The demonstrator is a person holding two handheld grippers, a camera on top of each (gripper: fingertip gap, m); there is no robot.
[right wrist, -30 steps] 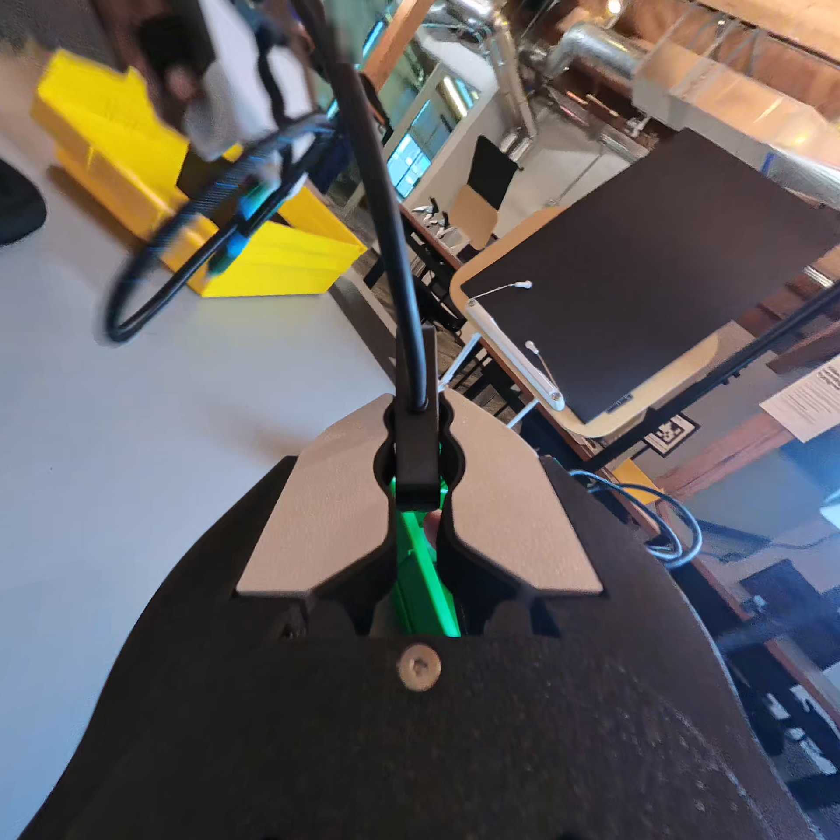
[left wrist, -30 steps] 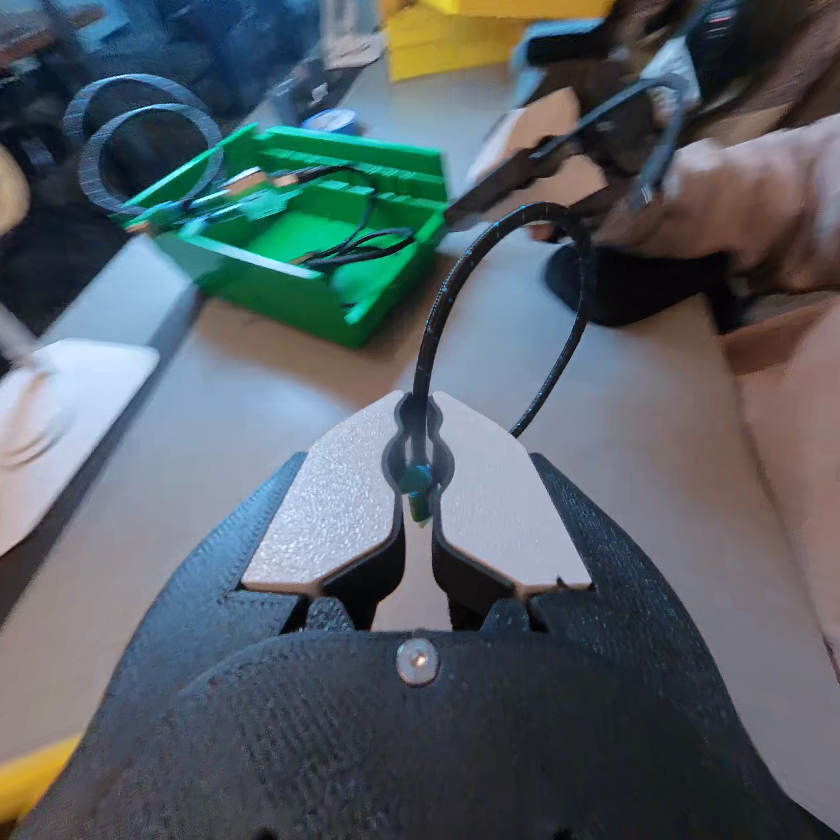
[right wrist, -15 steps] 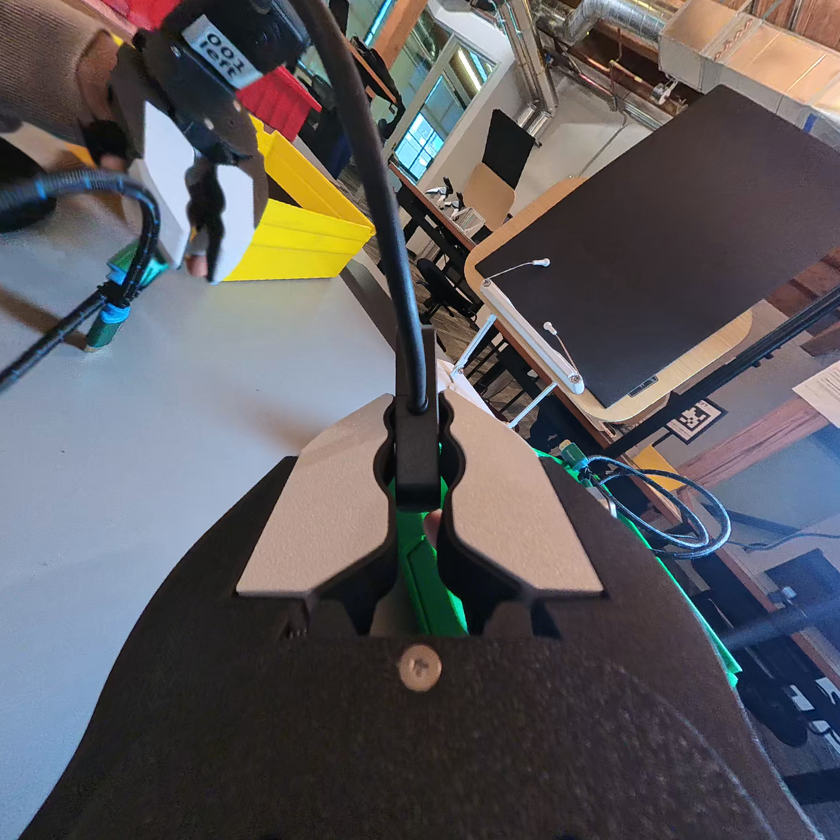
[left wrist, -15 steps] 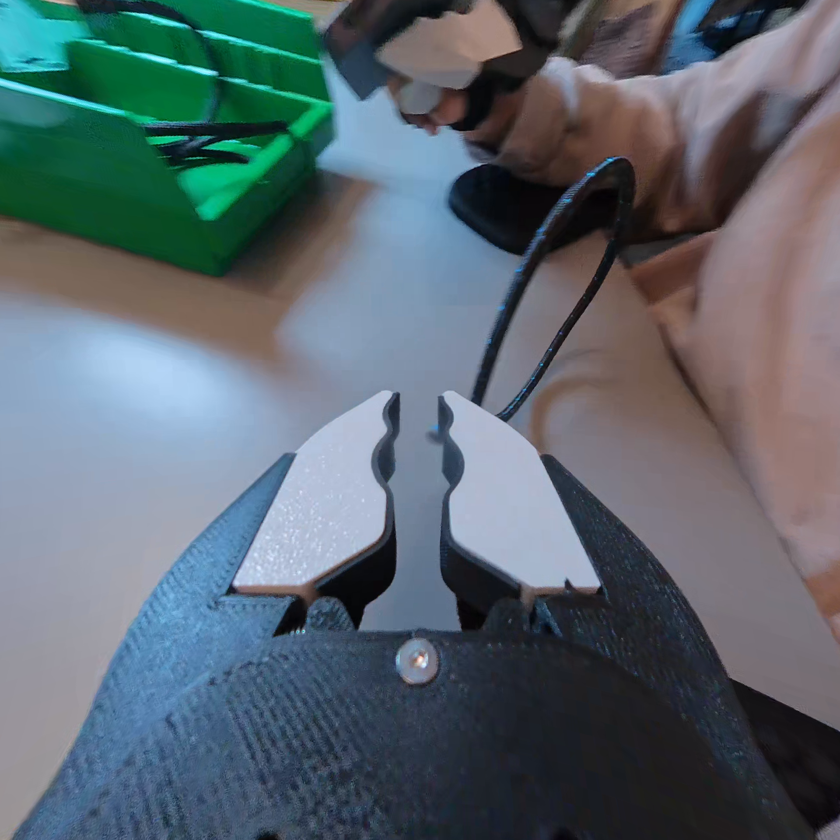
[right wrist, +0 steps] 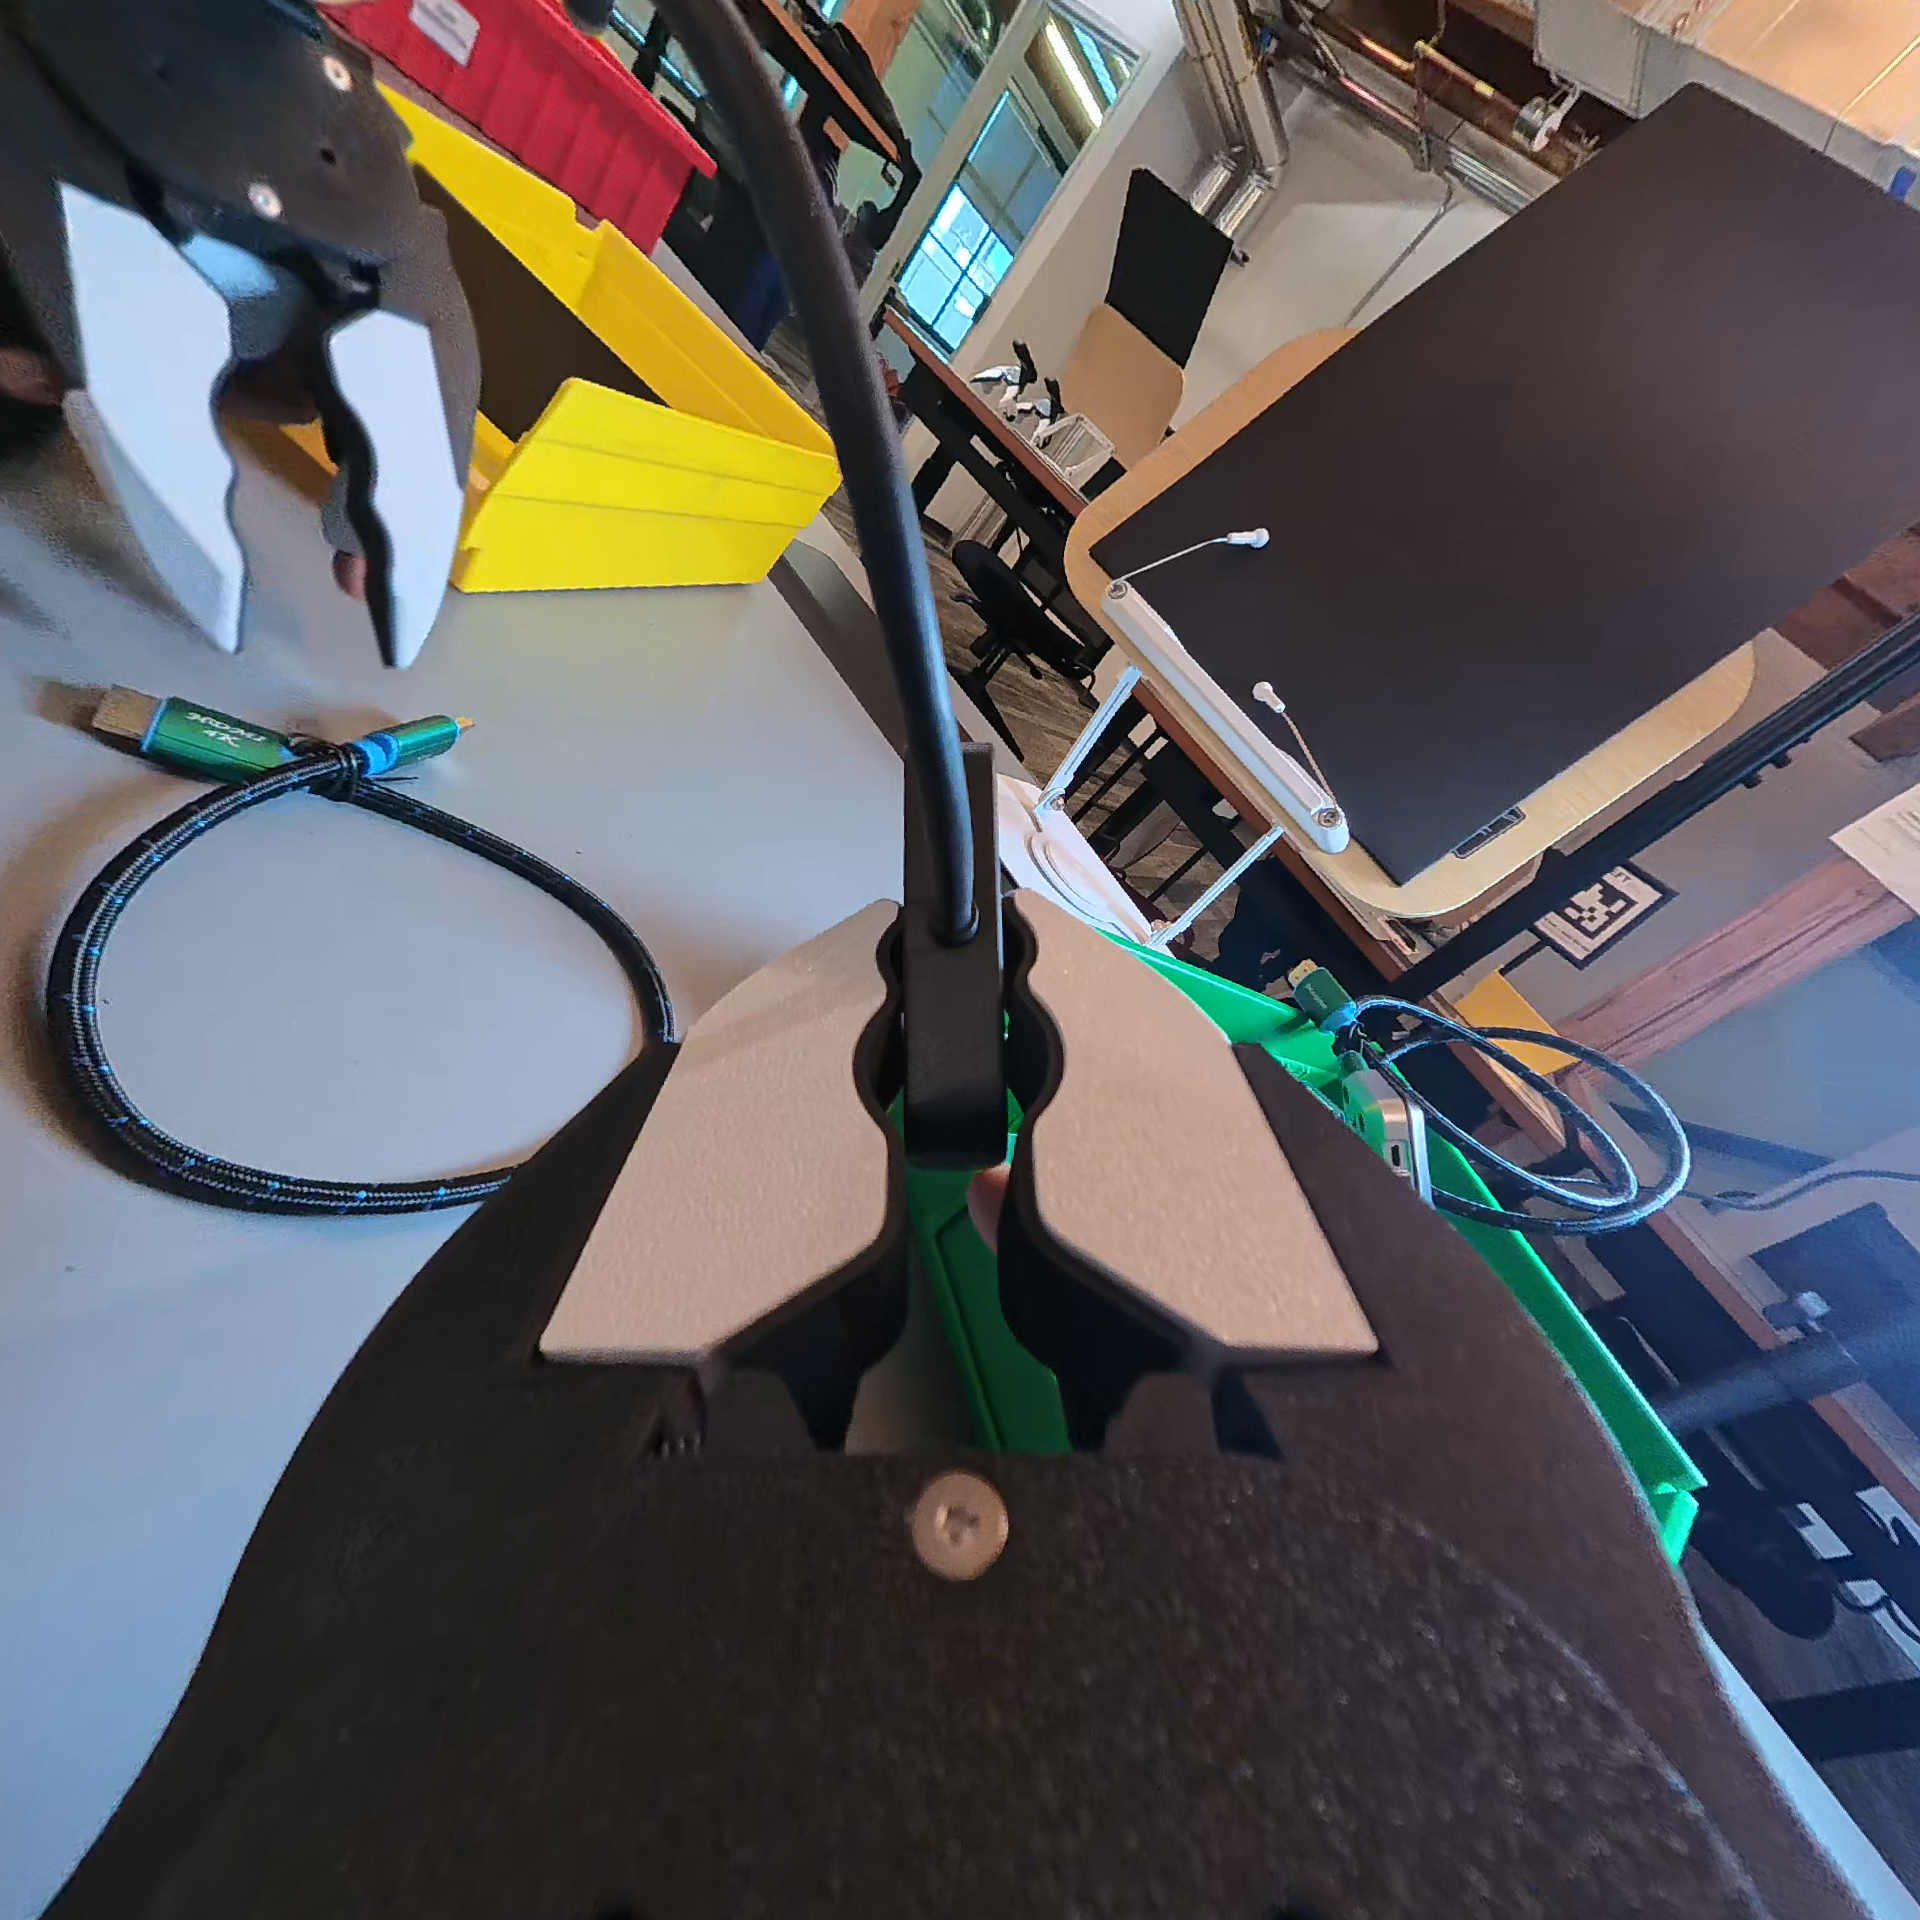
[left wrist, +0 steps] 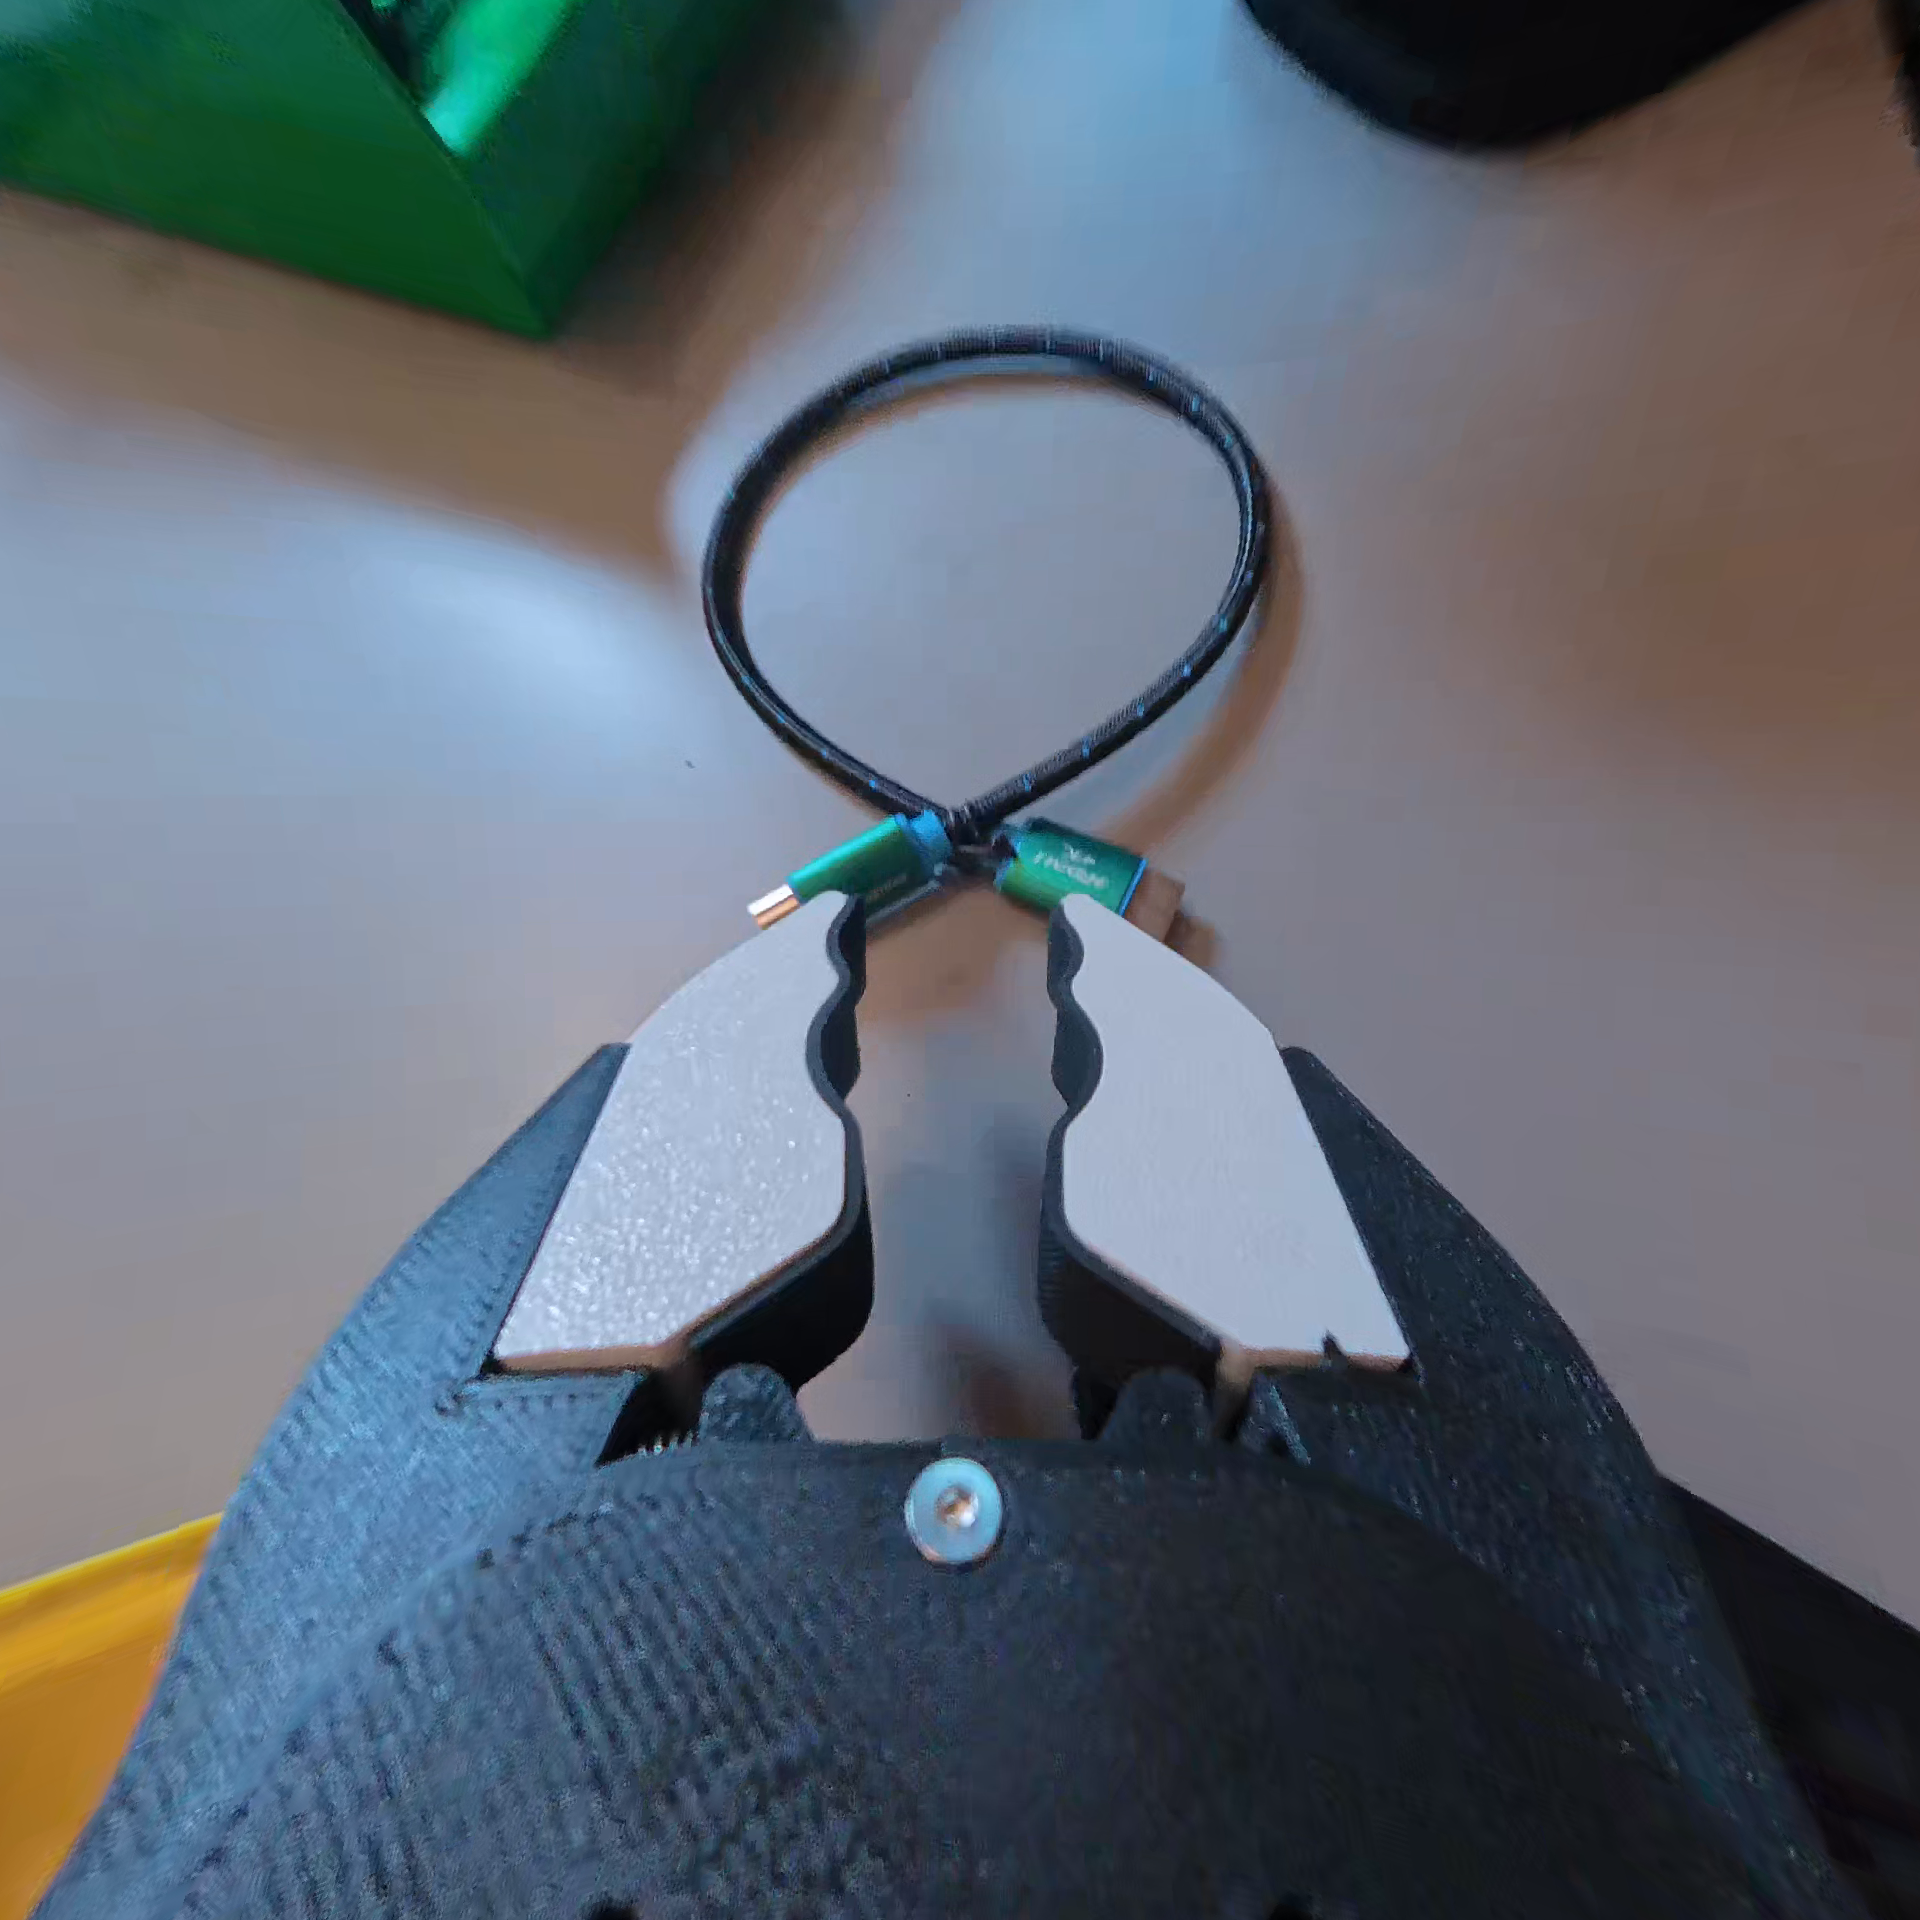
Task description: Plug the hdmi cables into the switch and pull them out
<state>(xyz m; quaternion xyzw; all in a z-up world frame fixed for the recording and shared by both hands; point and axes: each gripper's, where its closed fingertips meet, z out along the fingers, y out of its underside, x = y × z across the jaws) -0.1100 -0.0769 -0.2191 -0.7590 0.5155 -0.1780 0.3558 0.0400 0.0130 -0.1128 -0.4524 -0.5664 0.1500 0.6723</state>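
Note:
A short braided black HDMI cable [left wrist: 987, 348] lies looped on the grey table, its two green plugs [left wrist: 1070, 868] crossed and tied together. My left gripper [left wrist: 951, 914] is open and empty just above those plugs. The right wrist view shows the same cable [right wrist: 83, 997] and the left gripper [right wrist: 312, 639] hovering over its plugs [right wrist: 213, 738]. My right gripper [right wrist: 951, 914] is shut on a black plug [right wrist: 951, 1049], whose smooth black cable [right wrist: 852, 364] arcs up and out of view. A small silver box [right wrist: 1397, 1132] with a port sits in the green bin.
A green bin [left wrist: 260, 156] stands at the far left; in the right wrist view it [right wrist: 1558, 1351] lies under my right gripper and holds another braided cable [right wrist: 1558, 1143]. Yellow bins [right wrist: 644, 488] and a red bin [right wrist: 540, 94] stand behind. A black object [left wrist: 1507, 62] lies far right. About 20 cm separates my left fingertips from my right. My right gripper is the nearer one to the black object [left wrist: 1507, 62]: about 20 cm, against 25 cm.
My left gripper opened and let go of the braided cable, which now lies on the table. The left gripper tipped down over its plugs. My right gripper still holds the black plug.

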